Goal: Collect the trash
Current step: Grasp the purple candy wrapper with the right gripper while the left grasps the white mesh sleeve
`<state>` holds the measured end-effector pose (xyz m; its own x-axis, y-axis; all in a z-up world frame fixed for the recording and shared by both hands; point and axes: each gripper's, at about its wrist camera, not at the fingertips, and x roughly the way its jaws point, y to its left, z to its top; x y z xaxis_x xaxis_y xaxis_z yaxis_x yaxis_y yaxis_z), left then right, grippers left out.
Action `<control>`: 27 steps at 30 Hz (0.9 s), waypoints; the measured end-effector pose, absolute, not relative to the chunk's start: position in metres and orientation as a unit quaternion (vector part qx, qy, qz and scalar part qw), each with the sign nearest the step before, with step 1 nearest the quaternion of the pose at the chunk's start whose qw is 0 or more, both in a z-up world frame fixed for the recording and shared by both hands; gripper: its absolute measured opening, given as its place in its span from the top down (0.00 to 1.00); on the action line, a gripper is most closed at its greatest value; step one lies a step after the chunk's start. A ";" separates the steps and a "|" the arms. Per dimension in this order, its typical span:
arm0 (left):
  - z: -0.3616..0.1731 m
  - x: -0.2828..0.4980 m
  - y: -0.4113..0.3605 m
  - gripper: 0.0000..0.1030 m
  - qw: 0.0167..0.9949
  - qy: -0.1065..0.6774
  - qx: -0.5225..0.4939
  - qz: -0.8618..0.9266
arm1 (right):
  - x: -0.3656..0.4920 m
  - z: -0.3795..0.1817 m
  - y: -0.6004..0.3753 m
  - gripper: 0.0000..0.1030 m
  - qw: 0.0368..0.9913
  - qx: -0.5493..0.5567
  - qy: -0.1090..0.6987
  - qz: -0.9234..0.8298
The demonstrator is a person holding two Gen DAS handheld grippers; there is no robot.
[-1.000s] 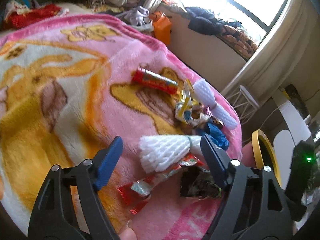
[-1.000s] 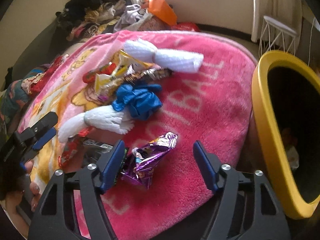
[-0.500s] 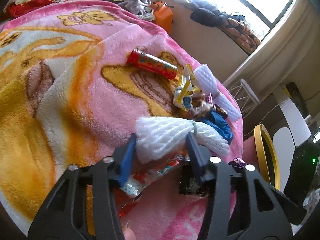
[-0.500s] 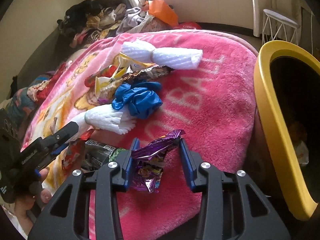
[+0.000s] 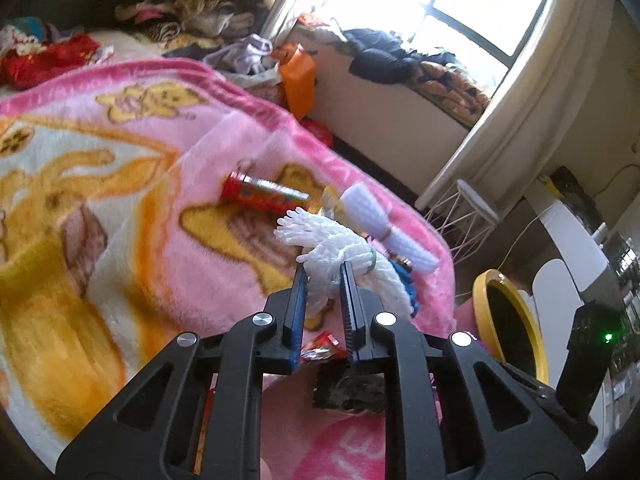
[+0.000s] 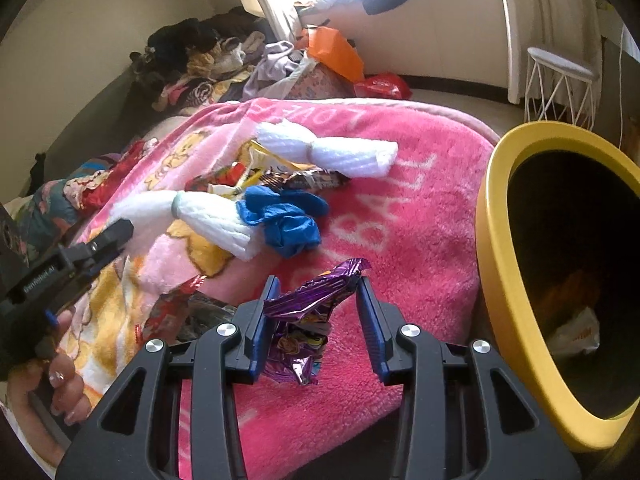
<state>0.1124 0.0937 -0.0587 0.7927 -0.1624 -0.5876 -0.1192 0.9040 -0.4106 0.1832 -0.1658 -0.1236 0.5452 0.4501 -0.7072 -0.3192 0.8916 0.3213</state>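
Note:
My left gripper is shut on a white foam net and holds it lifted off the pink blanket; it also shows in the right wrist view. My right gripper is shut on a purple foil wrapper just above the blanket. A blue glove, a second white foam net, a red tube and several wrappers lie on the blanket. A yellow-rimmed bin stands at the right.
Red and dark wrappers lie below the left gripper. A white wire stool stands beyond the bin. An orange bag and piles of clothes lie past the blanket's far edge.
My left gripper has shut on the white foam net and lifted it. My right gripper has closed on the purple wrapper and raised it a little.

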 end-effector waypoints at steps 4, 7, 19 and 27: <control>-0.044 0.109 0.095 0.89 0.927 0.304 -0.221 -0.011 | 0.179 -0.116 -0.167 0.64 0.878 0.077 0.414 0.229; -0.034 0.107 0.096 0.89 0.931 0.291 -0.219 -0.010 | 0.175 -0.109 -0.163 0.64 0.880 0.076 0.405 0.235; -0.001 0.099 0.085 0.89 0.945 0.253 -0.206 -0.030 | 0.162 -0.070 -0.168 0.64 0.902 0.076 0.343 0.251; 0.008 0.096 0.069 0.89 0.947 0.247 -0.197 -0.052 | 0.156 -0.050 -0.179 0.64 0.915 0.076 0.312 0.244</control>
<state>0.0964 0.0687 0.0079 0.8726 -0.1950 -0.4478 0.0006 0.9172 -0.3983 0.1557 -0.1795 -0.0505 0.6867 0.4938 -0.5335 -0.3987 0.8695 0.2915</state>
